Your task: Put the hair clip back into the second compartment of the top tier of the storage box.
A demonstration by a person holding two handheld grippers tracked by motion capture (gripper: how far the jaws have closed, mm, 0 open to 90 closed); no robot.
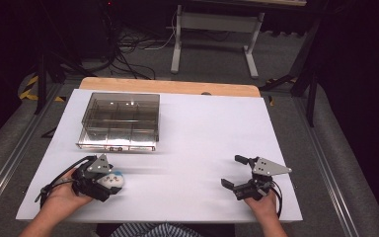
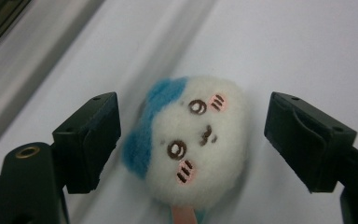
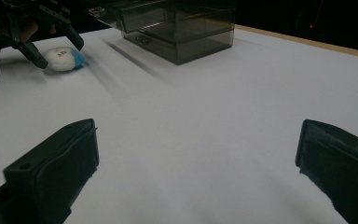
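A small white plush toy (image 2: pixel 196 144) with a blue patch and a stitched face lies on the white table sheet (image 1: pixel 202 128) near the front left corner. My left gripper (image 2: pixel 193 100) stands open around it, one jaw on each side, with a gap between each pad and the plush. The high view shows the same toy (image 1: pixel 114 178) at the tip of the left gripper (image 1: pixel 109 183). My right gripper (image 1: pixel 232 171) rests open near the front right edge with nothing between its fingers. In the right gripper view, the right gripper (image 3: pixel 198 140) faces bare sheet, with the toy (image 3: pixel 65 59) and left gripper (image 3: pixel 58 53) far off.
A smoked clear plastic box (image 1: pixel 121 121) with several compartments stands at the back left of the sheet; the same box (image 3: pixel 182 28) is seen in the right gripper view. A wooden table edge (image 1: pixel 177 86) runs behind it. White desk legs (image 1: pixel 177 44) and cables lie on the floor beyond.
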